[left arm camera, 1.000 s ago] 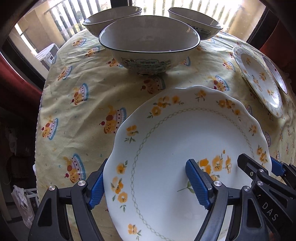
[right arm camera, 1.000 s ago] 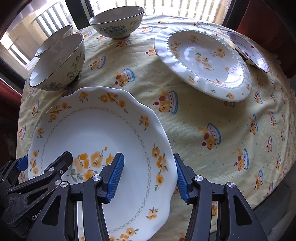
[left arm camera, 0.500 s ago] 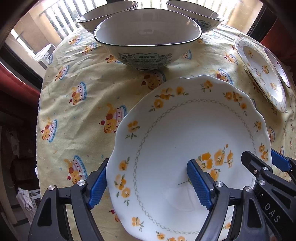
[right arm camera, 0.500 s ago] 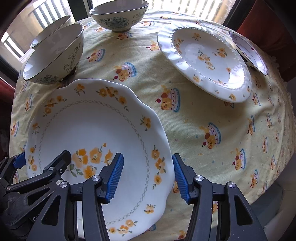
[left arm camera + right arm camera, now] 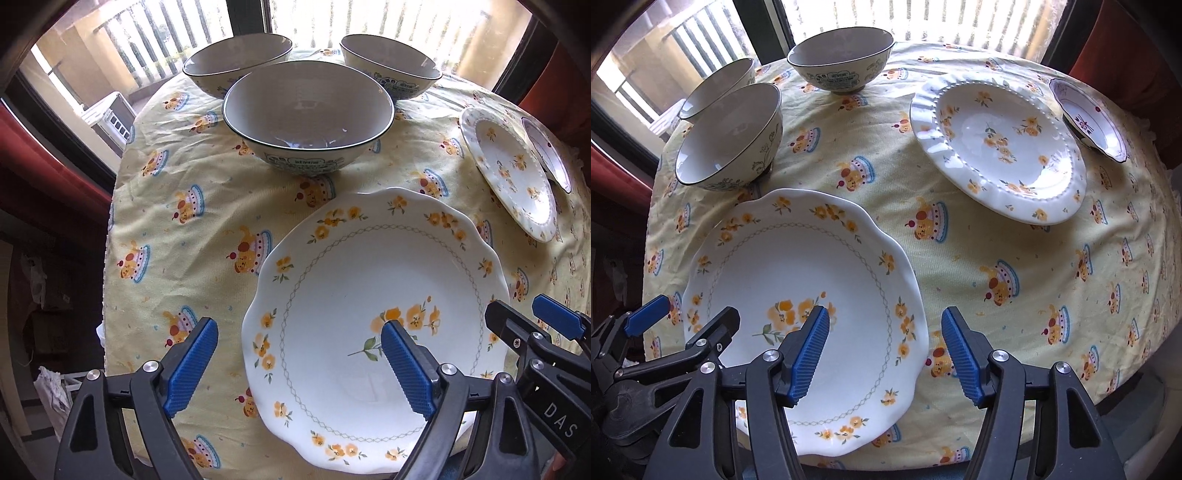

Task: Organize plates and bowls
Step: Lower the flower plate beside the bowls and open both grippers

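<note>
A large white plate with orange flowers (image 5: 373, 295) lies on the tablecloth at the near edge; it also shows in the right wrist view (image 5: 798, 273). My left gripper (image 5: 299, 373) is open, its jaws astride the plate's left rim without touching. My right gripper (image 5: 882, 350) is open, its jaws astride the plate's right rim. A beaded flowered plate (image 5: 997, 147) and a small purple-patterned dish (image 5: 1087, 120) lie at the right. Three bowls stand at the back: the nearest bowl (image 5: 306, 122), the left bowl (image 5: 236, 59) and the right bowl (image 5: 391, 62).
A round table under a yellow cake-print cloth (image 5: 1015, 258) carries everything. A window with railing (image 5: 221, 26) is behind it. Red curtains (image 5: 44, 155) hang at the sides. The table edge drops off at the left and front.
Both grippers have pulled back and up from the flowered plate, which now rests flat on the cloth. The jaws have spread clear of its rim.
</note>
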A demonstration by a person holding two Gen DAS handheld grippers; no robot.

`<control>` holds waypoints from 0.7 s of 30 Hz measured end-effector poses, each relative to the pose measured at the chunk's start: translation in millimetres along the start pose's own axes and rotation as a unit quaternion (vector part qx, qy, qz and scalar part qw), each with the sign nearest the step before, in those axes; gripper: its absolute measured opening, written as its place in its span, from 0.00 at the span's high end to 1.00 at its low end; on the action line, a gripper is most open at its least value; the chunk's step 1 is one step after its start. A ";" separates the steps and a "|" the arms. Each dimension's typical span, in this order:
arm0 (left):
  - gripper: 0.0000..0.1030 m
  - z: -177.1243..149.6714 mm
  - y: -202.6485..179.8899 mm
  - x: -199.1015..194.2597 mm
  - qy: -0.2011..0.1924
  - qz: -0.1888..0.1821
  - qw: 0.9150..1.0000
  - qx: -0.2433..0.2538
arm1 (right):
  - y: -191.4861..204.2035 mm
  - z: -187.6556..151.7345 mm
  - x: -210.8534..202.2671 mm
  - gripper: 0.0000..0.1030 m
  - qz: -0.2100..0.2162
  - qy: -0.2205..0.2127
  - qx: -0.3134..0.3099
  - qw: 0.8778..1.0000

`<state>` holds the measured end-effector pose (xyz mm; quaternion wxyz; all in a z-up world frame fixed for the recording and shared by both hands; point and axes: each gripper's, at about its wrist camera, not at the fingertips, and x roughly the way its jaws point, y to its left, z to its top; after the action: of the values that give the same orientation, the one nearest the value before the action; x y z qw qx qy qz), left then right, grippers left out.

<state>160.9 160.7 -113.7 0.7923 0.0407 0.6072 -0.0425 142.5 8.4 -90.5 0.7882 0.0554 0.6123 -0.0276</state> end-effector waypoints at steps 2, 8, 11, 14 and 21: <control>0.09 -0.1 -2.2 -5.8 -0.008 0.003 1.000 -0.004 | -2.4 2.1 -3.6 0.32 0.004 -0.004 -0.001 1.000; 0.04 0.7 -11.0 -15.1 -0.024 -0.015 0.999 -0.015 | -17.6 9.8 -16.4 0.27 0.013 -0.022 -0.010 1.000; 0.04 4.8 -22.8 -21.3 -0.033 -0.007 0.999 -0.016 | -27.5 12.3 -21.6 0.26 0.022 -0.031 -0.016 0.999; 0.04 9.8 -33.3 -22.1 -0.033 -0.004 0.999 -0.018 | -38.6 18.7 -22.5 0.26 0.028 -0.035 -0.022 0.999; 0.04 26.6 -64.8 -23.7 -0.036 0.001 0.999 -0.029 | -71.5 35.1 -24.9 0.26 0.034 -0.037 -0.021 0.999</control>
<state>172.7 93.7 -84.8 0.8148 0.0166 0.5790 -0.0259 162.1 -67.4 -61.6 0.8118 0.0586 0.5809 0.0094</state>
